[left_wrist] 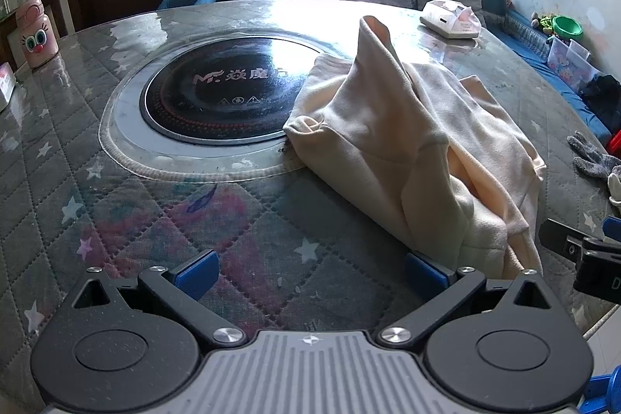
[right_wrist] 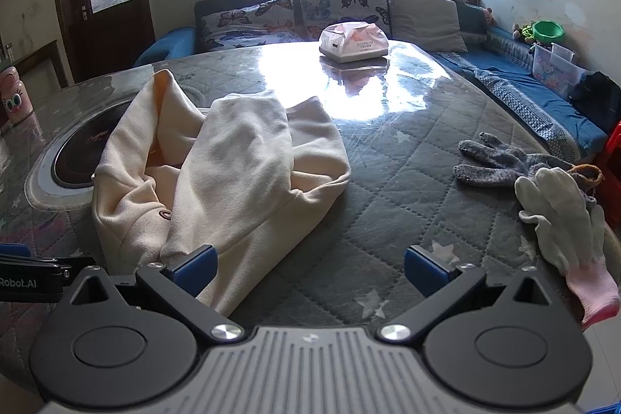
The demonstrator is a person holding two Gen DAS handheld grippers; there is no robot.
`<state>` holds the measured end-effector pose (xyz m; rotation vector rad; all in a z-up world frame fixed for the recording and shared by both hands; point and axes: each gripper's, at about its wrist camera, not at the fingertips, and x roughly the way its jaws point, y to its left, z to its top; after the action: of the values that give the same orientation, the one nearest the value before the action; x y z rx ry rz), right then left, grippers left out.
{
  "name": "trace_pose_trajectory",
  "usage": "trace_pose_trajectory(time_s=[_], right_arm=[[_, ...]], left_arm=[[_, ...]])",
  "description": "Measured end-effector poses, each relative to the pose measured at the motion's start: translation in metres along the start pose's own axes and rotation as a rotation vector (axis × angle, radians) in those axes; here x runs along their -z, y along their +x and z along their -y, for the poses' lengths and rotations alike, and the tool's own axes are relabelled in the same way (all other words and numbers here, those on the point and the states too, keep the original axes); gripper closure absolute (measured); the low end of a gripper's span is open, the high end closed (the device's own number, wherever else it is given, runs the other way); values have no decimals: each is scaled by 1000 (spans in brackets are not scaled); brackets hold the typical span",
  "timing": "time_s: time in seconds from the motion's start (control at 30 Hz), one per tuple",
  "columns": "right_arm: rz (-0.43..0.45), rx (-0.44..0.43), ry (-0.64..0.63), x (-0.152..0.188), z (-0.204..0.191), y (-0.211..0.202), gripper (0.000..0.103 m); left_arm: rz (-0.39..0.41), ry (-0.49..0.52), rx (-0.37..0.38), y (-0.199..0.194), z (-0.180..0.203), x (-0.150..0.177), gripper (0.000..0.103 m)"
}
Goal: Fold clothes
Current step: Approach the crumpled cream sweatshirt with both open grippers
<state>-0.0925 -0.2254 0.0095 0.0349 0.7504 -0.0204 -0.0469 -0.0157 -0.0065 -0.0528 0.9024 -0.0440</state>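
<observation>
A cream garment lies crumpled on the quilted table, partly over the rim of the built-in cooktop. One part of it stands up in a peak. My left gripper is open just above the table, its right pad touching or nearly touching the garment's near hem. In the right wrist view the same cream garment sits left of centre. My right gripper is open, with its left pad at the garment's near edge and nothing between the fingers. The right gripper's body shows at the left view's right edge.
A tissue box stands at the far side of the table. A grey glove and a white glove lie at the right edge. A pink bottle stands far left. A sofa wraps behind the table.
</observation>
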Motion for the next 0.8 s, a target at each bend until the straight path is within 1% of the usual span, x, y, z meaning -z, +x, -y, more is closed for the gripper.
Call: trace_pose_trajectory(time_s=[0.8], right_arm=[[-4, -10, -9, -6, -5, 2, 0]], left_arm=[[-3, 7, -1, 2, 1, -5, 0]])
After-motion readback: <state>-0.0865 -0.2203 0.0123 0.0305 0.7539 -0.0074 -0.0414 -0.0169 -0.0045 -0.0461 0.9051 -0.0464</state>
